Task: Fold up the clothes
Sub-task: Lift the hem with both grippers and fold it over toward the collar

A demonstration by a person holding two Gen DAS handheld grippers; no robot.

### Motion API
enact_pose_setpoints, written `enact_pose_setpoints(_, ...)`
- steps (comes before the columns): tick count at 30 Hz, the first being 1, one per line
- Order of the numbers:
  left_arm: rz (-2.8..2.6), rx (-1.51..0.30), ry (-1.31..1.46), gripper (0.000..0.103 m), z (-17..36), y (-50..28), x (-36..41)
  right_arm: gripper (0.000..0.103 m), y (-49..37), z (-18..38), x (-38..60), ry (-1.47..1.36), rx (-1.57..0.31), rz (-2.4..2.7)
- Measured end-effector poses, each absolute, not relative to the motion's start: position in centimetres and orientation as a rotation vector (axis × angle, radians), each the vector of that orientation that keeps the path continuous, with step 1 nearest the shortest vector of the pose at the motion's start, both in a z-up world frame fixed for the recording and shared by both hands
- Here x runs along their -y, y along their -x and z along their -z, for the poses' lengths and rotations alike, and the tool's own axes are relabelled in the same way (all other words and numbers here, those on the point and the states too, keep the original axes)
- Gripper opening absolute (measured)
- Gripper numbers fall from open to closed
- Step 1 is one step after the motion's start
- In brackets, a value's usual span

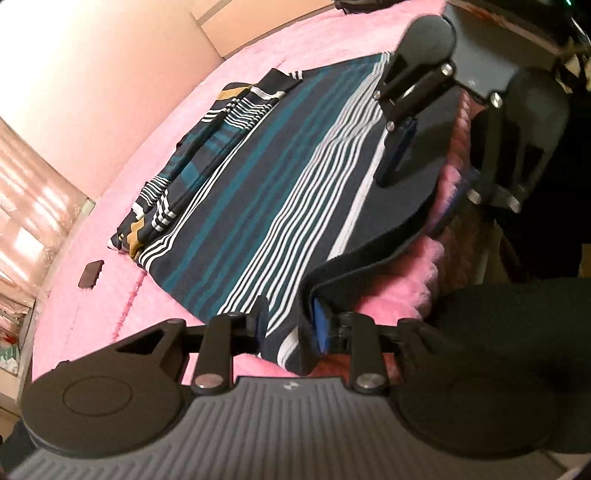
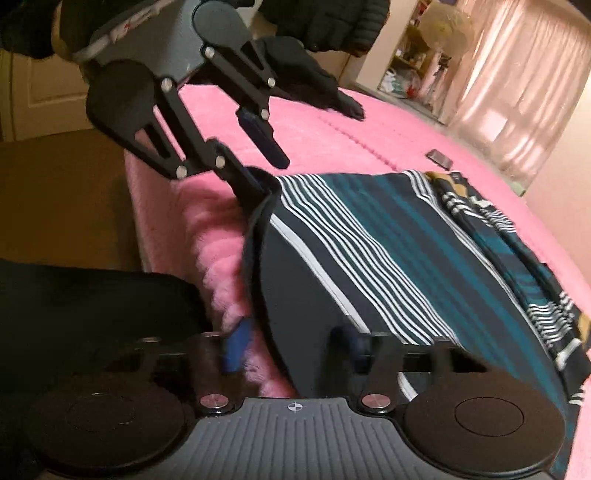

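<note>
striped shirt (image 1: 266, 192) hem straddled by open left gripper (image 1: 288, 328) and open right gripper (image 2: 291, 350); body stretching toward 12 o'clock.

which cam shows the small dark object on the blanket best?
Left wrist: the small dark object lies unobstructed on the pink blanket beside the striped shirt. The right wrist view shows it farther off and smaller.

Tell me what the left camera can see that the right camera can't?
Only the left camera shows the window with sunlight. Only the right camera shows the fan, the curtains and a black glove lying on the blanket. Both show the striped shirt on the pink blanket, both grippers at its hem, and a small dark thing nearby.
</note>
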State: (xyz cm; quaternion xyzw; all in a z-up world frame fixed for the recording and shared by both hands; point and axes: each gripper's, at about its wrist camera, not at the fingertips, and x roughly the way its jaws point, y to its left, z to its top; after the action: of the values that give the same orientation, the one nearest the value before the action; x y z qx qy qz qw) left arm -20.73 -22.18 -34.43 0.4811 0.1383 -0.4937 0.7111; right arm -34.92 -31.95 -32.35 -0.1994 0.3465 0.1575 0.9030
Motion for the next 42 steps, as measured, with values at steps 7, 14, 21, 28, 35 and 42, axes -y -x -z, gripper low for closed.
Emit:
enact_pose_setpoints(7, 1.078, -0.218, -1.244, 0.041, 36.7, 24.0, 22.8, 0.001, 34.3, 30.8, 32.3, 0.371, -0.700, -0.315)
enact_pose_setpoints(14, 1.014, -0.142, -1.354, 0.003, 38.1, 25.6, 25.4, 0.002, 35.8, 30.7, 32.3, 0.409, -0.657, -0.265)
enact_pose_setpoints(21, 1.041, -0.302, -1.086, 0.003, 33.4, 23.1, 25.5, 0.060, 39.1, 32.6, 33.1, 0.483, -0.614, -0.147)
enact_pose_setpoints(28, 1.059, -0.334, -0.984, 0.003, 29.8, 21.4, 25.6, 0.072, 39.2, 33.0, 35.4, 0.509, -0.592, -0.020)
enact_pose_setpoints(35, 1.049, -0.336, -1.018, 0.004, 29.8, 21.0, 24.9, 0.056, 44.1, 34.5, 42.6, 0.713, -0.712, 0.188)
enact_pose_setpoints(42, 1.066, -0.321, -1.068, 0.003, 29.7, 23.5, 23.1, 0.005, 46.1, 34.2, 44.3, 0.823, -0.772, 0.166)
